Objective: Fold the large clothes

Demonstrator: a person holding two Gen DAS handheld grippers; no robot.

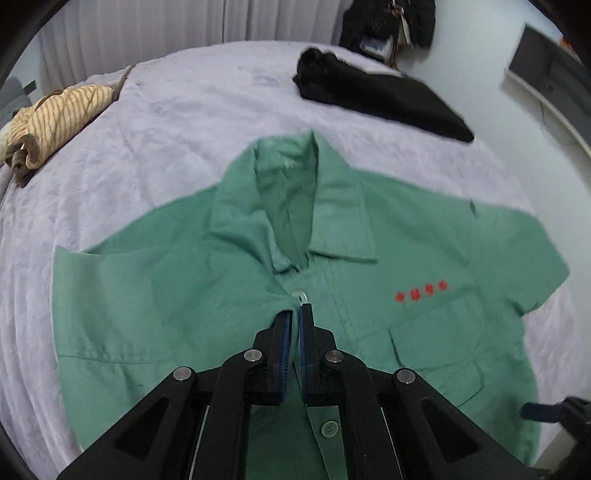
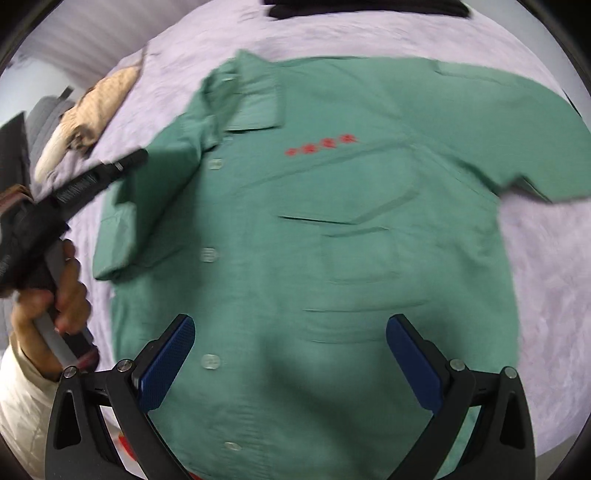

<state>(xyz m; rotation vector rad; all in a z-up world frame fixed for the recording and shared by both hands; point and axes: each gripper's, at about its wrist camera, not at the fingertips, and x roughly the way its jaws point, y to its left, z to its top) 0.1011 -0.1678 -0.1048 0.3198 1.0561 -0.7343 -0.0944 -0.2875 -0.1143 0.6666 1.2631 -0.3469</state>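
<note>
Lavender bedding [image 1: 192, 122] covers the bed, and on it a green short-sleeved shirt [image 1: 229, 280] lies face up, collar toward the far side, both sleeves spread. Red embroidered marks [image 1: 422, 291] sit above its chest pocket [image 1: 436, 354], and a row of pale buttons [image 2: 209, 254] runs down the front placket. Over the placket, just below the collar, the left tool [image 1: 295, 314] has its blue pads [image 1: 285, 354] drawn together; a thin strip of green shows in the narrow slot between them, but whether cloth is pinched there I cannot tell. In the right wrist view the right tool [image 2: 290, 328] hangs above the lower front of the shirt with its pads wide apart and nothing between them. At that view's left edge a hand [image 2: 62, 295] in a cream sleeve [image 2: 22, 398] grips a tool handle. Farther off on the bed lie a black folded garment [image 1: 380, 96] and a striped tan garment [image 1: 55, 122] near the edge. Pale curtains [image 1: 147, 26] hang behind.
</note>
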